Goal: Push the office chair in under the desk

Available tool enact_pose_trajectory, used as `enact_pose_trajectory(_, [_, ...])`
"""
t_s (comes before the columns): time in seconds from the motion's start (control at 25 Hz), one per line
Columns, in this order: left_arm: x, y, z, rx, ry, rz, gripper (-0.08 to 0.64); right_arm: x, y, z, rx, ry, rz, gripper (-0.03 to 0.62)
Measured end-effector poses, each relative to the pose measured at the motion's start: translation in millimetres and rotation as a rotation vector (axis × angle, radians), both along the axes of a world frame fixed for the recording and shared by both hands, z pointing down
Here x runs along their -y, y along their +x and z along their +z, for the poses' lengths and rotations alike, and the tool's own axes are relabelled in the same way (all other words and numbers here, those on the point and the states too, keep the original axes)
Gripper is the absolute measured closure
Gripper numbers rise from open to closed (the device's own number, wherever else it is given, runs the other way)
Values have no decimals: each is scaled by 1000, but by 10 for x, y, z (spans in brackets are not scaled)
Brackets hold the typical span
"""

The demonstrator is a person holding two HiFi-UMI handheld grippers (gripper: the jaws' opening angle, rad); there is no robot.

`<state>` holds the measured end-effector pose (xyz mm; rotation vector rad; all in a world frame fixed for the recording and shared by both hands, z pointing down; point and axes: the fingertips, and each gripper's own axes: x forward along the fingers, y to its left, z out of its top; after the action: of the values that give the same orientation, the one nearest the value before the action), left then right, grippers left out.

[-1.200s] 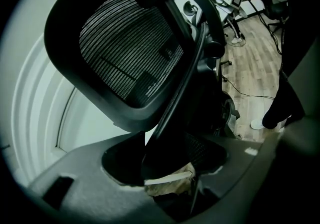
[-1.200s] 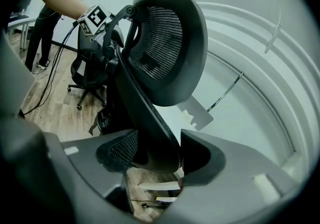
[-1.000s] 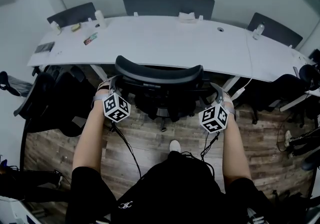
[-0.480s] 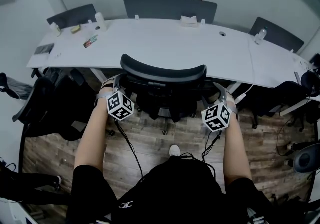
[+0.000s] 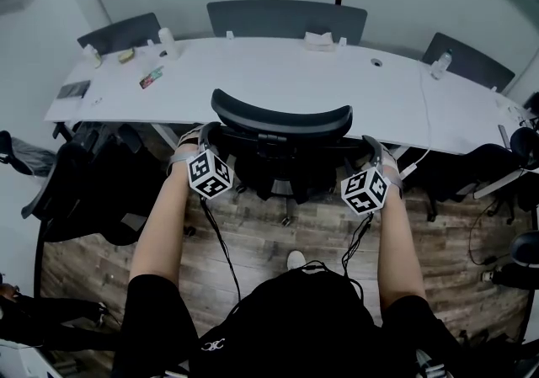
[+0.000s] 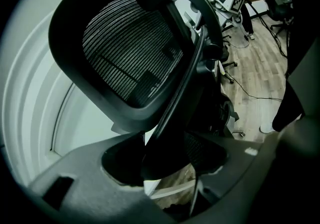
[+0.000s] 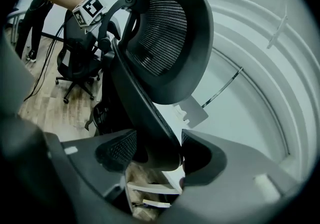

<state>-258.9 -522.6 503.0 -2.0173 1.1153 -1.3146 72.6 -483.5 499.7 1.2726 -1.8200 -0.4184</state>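
Observation:
The black mesh office chair point(image 5: 282, 142) stands at the white desk point(image 5: 278, 73), its headrest point(image 5: 282, 119) close to the desk's near edge. My left gripper point(image 5: 205, 134) grips the left side of the chair's back frame point(image 6: 172, 103), which runs between the jaws. My right gripper point(image 5: 371, 147) is shut on the right side of the same frame point(image 7: 142, 113). In the left gripper view my left gripper point(image 6: 162, 160) has the frame edge pinched between its jaws. My right gripper point(image 7: 157, 155) clamps it the same way. The seat is hidden under the backrest.
Other black chairs stand to the left point(image 5: 88, 178) and right point(image 5: 472, 162). Grey chairs point(image 5: 286, 16) line the desk's far side. Small items lie on the desk's left end point(image 5: 152, 75), and a box point(image 5: 320, 36) at its far edge. Cables trail over the wooden floor point(image 5: 244, 233).
The chair and both grippers have moved forward toward the desk. The headrest is nearer the desk's edge than a second ago. Both grips are unchanged.

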Motion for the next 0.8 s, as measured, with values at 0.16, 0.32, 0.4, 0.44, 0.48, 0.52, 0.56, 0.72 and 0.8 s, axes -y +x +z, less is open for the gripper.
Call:
enact_pose_trajectory(0.16, [150, 51, 2, -1, 0, -2, 314, 186, 59, 6, -16, 12, 18, 310])
enact_pose_trajectory(0.32, [298, 117, -13, -1, 7, 5, 316, 380, 133, -3, -19, 24, 31, 308])
enact_pose_trajectory(0.4, [356, 145, -10, 0, 8, 7, 318, 471, 165, -1, -22, 30, 36, 308])
enact_pose_trajectory(0.44, [382, 159, -7, 1, 10, 9, 318, 510, 181, 2, -24, 31, 39, 308])
enact_pose_trajectory(0.48, [408, 172, -5, 2, 11, 10, 319, 546, 196, 5, -26, 32, 42, 308])
enact_pose_trajectory(0.52, [437, 182, -5, 2, 13, 11, 319, 582, 209, 7, -28, 32, 45, 308])
enact_pose_trajectory(0.56, [468, 190, -7, 2, 14, 10, 321, 618, 217, 6, -30, 32, 46, 308])
enact_pose_trajectory(0.72, [602, 209, -16, 2, 16, 2, 319, 765, 239, -6, -34, 30, 41, 308])
enact_pose_trajectory(0.8, [664, 229, -17, 5, 12, -3, 319, 823, 257, -4, -35, 29, 39, 308])
